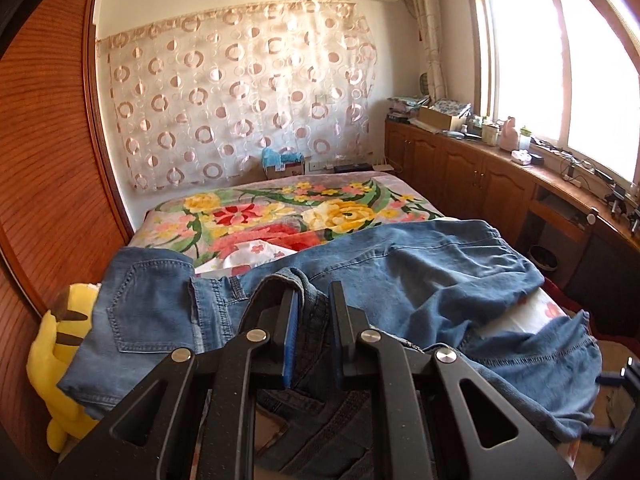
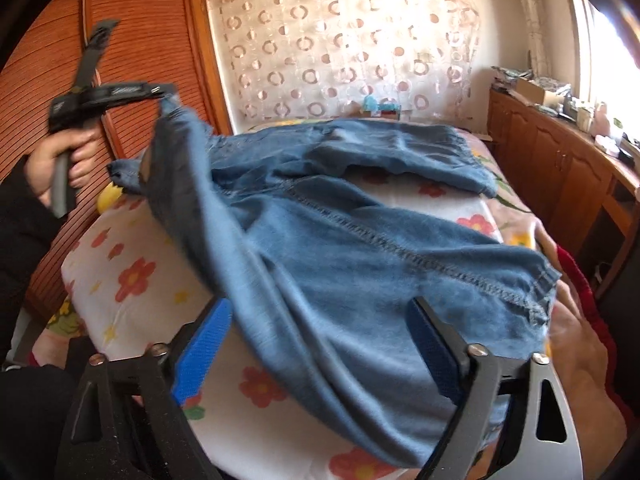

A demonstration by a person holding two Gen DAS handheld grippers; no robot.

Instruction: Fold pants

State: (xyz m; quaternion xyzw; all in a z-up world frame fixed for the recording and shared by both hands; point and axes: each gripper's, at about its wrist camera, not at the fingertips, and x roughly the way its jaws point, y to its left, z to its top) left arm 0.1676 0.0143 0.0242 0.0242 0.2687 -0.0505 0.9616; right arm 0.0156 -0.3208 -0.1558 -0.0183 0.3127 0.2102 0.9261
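Aloft, left gripper (image 2: 162, 94) pinching jeans (image 2: 360, 232)

The left tongs (image 2: 162, 98) are smeared by motion in the right wrist view, so where their pads meet the pants (image 2: 340, 220) cannot be made out sharply; the cloth hanging just below them is blurred too. In the left wrist view the pant fabric behind the tongs' bases runs off the bottom edge. A yellow plush toy (image 1: 60, 356), left of the left tongs, is half hidden by the denim. Between the right tongs (image 2: 320, 344) the draped leg covers the bed (image 2: 120, 280) beneath. Far right of them, the small items on the desk (image 1: 532, 168) under the window are too tiny to identify.
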